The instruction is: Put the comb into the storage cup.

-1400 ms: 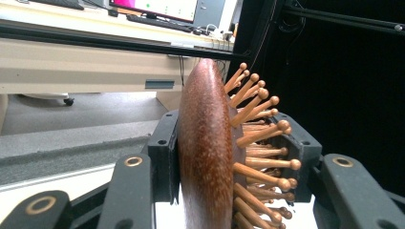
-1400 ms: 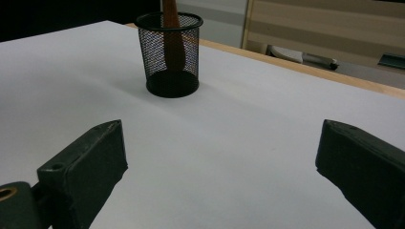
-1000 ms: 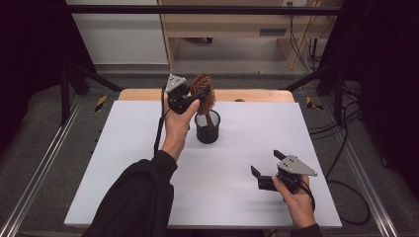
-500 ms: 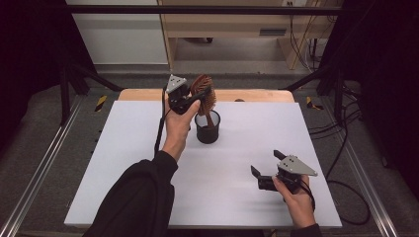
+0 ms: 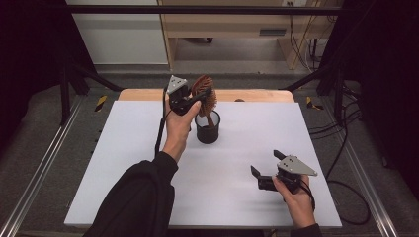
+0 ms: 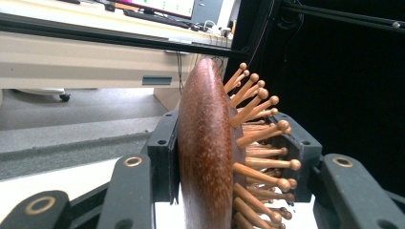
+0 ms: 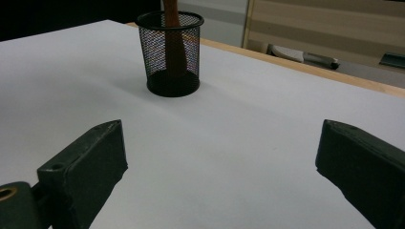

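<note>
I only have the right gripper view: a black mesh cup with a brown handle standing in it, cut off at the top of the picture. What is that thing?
Observer: A wooden hairbrush, handle down in the mesh cup.
Operator: Is anything holding it?
Observer: Yes, the left gripper is shut on the brush head; in the left gripper view one jaw presses the smooth back and the other the pin side.
Operator: Where is my own gripper relative to the cup?
Observer: The right gripper rests low over the white table, near the front right, well apart from the cup, jaws open and holding nothing.
</note>
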The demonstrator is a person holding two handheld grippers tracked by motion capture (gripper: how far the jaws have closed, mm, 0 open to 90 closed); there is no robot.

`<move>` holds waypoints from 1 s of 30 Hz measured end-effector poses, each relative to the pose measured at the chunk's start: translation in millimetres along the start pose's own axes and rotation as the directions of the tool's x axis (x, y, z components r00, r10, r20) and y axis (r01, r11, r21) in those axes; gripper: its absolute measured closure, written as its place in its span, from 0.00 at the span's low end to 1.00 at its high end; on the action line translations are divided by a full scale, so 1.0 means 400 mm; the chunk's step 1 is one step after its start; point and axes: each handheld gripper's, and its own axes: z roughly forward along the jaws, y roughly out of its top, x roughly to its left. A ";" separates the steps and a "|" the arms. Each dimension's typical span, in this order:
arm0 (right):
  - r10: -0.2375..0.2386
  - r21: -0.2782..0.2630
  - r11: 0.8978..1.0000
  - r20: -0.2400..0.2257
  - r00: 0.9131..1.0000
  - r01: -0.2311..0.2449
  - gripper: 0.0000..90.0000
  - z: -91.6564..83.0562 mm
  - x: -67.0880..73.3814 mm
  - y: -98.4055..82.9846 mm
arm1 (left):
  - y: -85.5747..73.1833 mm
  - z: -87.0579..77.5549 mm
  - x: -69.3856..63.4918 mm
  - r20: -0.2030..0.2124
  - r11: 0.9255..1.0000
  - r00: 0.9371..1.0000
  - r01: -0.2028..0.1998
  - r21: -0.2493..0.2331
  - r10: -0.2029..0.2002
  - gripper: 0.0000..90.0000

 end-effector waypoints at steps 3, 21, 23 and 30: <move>0.000 0.000 1.000 0.000 1.000 0.000 0.04 0.000 0.000 0.000 | -0.003 0.002 -0.002 0.001 1.000 1.000 0.004 0.000 -0.004 0.56; -0.001 0.002 1.000 -0.002 1.000 0.001 0.04 0.001 0.001 0.000 | -0.016 -0.002 -0.004 0.001 1.000 1.000 0.017 0.003 -0.017 0.56; 0.000 0.001 1.000 -0.003 1.000 0.000 0.04 0.000 0.000 0.000 | -0.018 -0.001 -0.004 0.000 1.000 1.000 0.016 0.005 -0.016 0.56; -0.001 0.002 1.000 -0.003 1.000 0.001 0.04 0.001 0.000 0.000 | -0.028 0.006 -0.002 -0.004 1.000 1.000 0.021 0.011 -0.021 0.56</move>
